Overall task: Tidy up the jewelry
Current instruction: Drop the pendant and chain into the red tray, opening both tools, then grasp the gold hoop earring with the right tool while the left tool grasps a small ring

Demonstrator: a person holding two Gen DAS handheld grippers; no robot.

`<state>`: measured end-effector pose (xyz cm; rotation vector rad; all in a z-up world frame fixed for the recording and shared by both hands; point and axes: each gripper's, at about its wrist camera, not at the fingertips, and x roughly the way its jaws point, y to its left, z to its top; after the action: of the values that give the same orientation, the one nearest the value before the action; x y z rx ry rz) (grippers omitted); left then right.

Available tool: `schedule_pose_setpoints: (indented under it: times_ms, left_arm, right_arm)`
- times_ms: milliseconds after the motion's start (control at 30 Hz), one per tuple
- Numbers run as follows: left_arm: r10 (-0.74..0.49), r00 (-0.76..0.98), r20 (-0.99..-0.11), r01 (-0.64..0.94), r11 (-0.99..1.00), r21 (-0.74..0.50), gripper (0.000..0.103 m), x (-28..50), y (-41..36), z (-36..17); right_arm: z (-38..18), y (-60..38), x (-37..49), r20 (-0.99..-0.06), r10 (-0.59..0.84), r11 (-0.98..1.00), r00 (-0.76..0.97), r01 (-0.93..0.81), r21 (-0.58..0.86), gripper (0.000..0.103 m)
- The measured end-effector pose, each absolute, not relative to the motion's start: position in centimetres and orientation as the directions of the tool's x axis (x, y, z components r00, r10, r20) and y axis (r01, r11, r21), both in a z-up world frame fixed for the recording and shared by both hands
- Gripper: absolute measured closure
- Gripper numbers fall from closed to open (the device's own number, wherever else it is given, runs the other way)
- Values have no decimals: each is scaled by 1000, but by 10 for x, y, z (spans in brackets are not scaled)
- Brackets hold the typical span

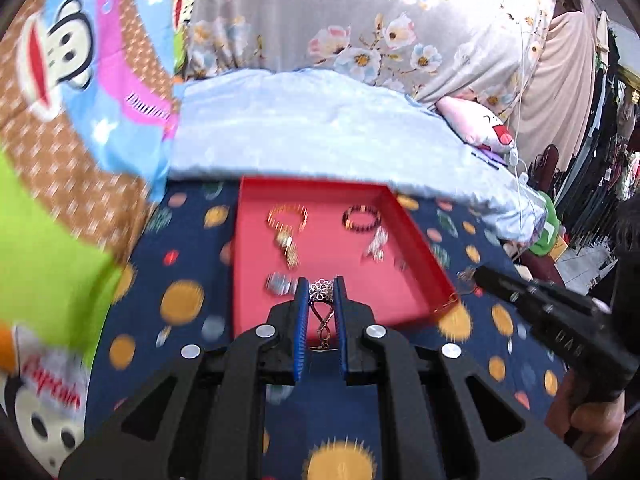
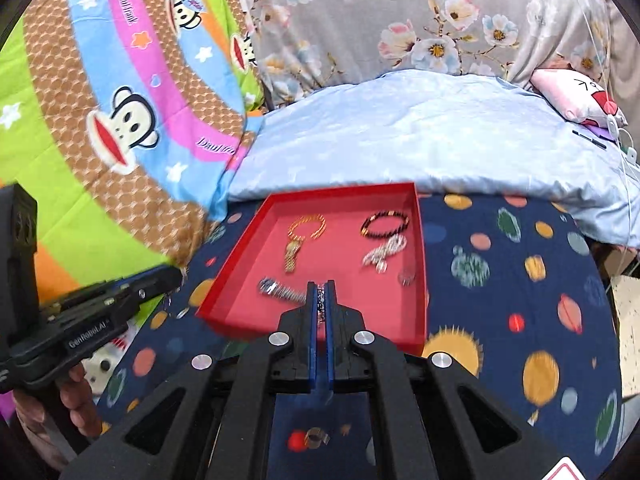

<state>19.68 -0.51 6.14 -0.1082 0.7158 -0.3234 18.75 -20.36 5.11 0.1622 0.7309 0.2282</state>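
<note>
We see a navy planet-print bedspread [image 2: 500, 264] bearing a shallow red cardboard tray [image 2: 418, 240]; inside it, a gold bangle [image 2: 307, 227] lies at eleven o'clock and a dark beaded bracelet [image 2: 385, 223] at one. Our left gripper [image 1: 321, 292] pinches a silver flower-topped chain [image 1: 321, 290]; our right gripper [image 2: 320, 292] is pressed together on a thin sparkly chain [image 2: 320, 300].
</note>
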Motion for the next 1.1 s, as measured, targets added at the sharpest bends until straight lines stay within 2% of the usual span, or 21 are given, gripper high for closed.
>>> schedule_pose_setpoints:
  times_ms: [467, 533, 567, 600, 633, 700, 1100]
  left_arm:
    - [-311, 674, -669, 239, 950, -201, 90, 285, -42, 34]
    - [-306, 678, -668, 222, 952, -211, 75, 292, -42, 30]
    - [-296, 685, -666, 207, 955, -211, 58, 293, -40, 30]
    - [-275, 701, -659, 181, 961, -208, 48, 292, -37, 32]
    - [-265, 711, -651, 170, 964, -206, 47, 290, -34, 33]
    - [-245, 725, -644, 154, 969, -195, 42, 284, -27, 38]
    - [-195, 721, -665, 118, 980, -160, 42, 202, 20, 42]
  right_arm:
    - [1, -209, 243, -698, 247, 967, 672, -123, 223, 100]
    - [0, -207, 243, -697, 224, 973, 681, -115, 200, 98]
    - [2, -207, 241, -691, 215, 975, 690, -110, 193, 95]
    - [3, -207, 240, -689, 211, 976, 693, -109, 189, 91]
    - [6, -208, 238, -684, 205, 977, 700, -106, 185, 87]
    - [13, -209, 228, -668, 192, 979, 719, -97, 177, 71]
    - [25, -202, 149, -673, 204, 977, 711, -102, 189, 63]
